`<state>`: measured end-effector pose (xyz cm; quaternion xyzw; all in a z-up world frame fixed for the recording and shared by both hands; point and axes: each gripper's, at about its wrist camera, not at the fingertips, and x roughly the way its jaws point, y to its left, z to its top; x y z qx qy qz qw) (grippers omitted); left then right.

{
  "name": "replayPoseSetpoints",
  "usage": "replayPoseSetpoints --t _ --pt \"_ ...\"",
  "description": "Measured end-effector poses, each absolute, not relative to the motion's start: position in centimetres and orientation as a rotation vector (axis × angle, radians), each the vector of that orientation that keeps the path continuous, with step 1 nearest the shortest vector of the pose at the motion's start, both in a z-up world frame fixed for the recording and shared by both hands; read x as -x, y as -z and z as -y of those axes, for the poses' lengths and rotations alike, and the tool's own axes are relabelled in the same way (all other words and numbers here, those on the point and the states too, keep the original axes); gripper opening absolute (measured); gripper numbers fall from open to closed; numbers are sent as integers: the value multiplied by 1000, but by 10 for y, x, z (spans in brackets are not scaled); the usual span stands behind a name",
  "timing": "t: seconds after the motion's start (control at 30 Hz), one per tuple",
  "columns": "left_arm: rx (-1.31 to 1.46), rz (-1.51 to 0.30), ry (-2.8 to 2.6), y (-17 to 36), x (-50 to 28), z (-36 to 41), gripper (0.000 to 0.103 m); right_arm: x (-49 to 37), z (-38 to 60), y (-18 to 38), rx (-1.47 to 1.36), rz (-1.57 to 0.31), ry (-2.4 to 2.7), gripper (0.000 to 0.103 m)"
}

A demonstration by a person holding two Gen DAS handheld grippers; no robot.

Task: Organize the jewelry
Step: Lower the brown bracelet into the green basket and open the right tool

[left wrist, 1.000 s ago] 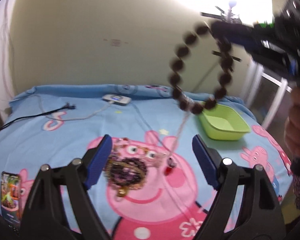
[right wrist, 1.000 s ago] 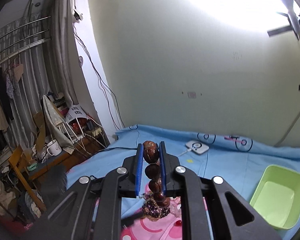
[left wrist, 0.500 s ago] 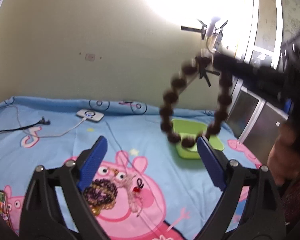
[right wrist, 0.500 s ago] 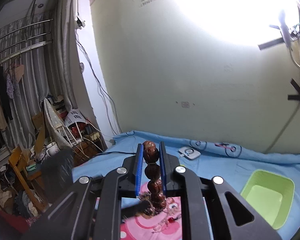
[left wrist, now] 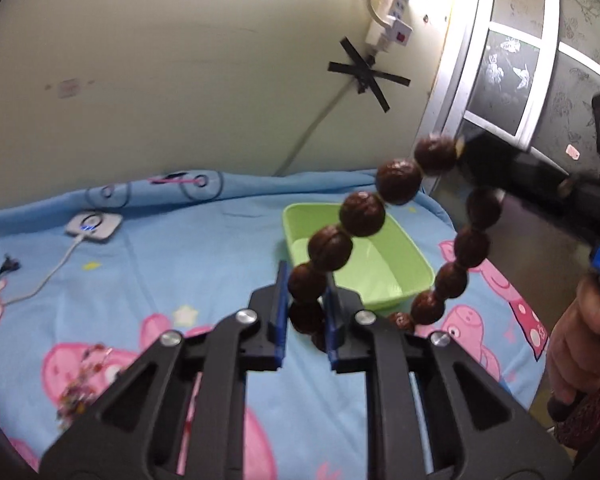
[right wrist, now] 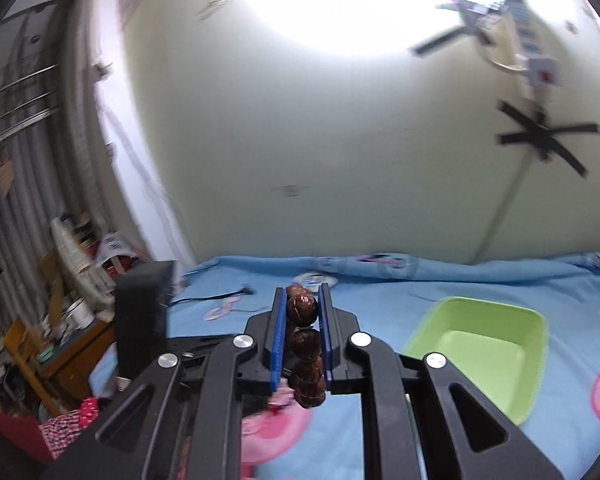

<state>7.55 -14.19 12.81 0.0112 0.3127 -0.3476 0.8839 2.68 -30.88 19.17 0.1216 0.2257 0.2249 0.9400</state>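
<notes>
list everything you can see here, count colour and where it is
bead bracelet: one, dark brown, in the air above the bed, held by both tongs
tub: one, light green, on the bedsheet by the far right corner
jewelry pile: one, mixed purple and gold, on the sheet at left
charger: one, white, on the sheet near the wall
bedsheet: one, blue with pink pigs
power strip: one, white, taped on the wall
left tongs: black and blue, just closed around beads
right tongs: black and blue, shut on beads
hand: one, right edge

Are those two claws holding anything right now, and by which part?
Both hold one brown bead bracelet: the right claw pinches its upper beads, the left claw, having just closed, pinches the lower beads.
</notes>
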Motion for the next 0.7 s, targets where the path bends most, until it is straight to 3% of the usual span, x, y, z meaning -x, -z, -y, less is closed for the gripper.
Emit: replayPoseSetpoints --t 0.4,0.5,0.6,0.63,0.7 --pt "-109 -845 749 -78 -149 259 14 -83 409 -80 -376 -622 -165 0" --pt "-126 -919 716 -61 -155 267 24 -90 415 -57 -381 -676 -128 0" --pt "-112 -895 697 -65 -154 252 24 -90 421 -56 -409 -646 -98 13" --pt "-93 -878 687 -73 -154 241 24 -86 422 -59 -410 -615 -88 24" --pt "-40 -834 668 -88 -151 211 25 -81 420 -69 -409 -568 -95 28"
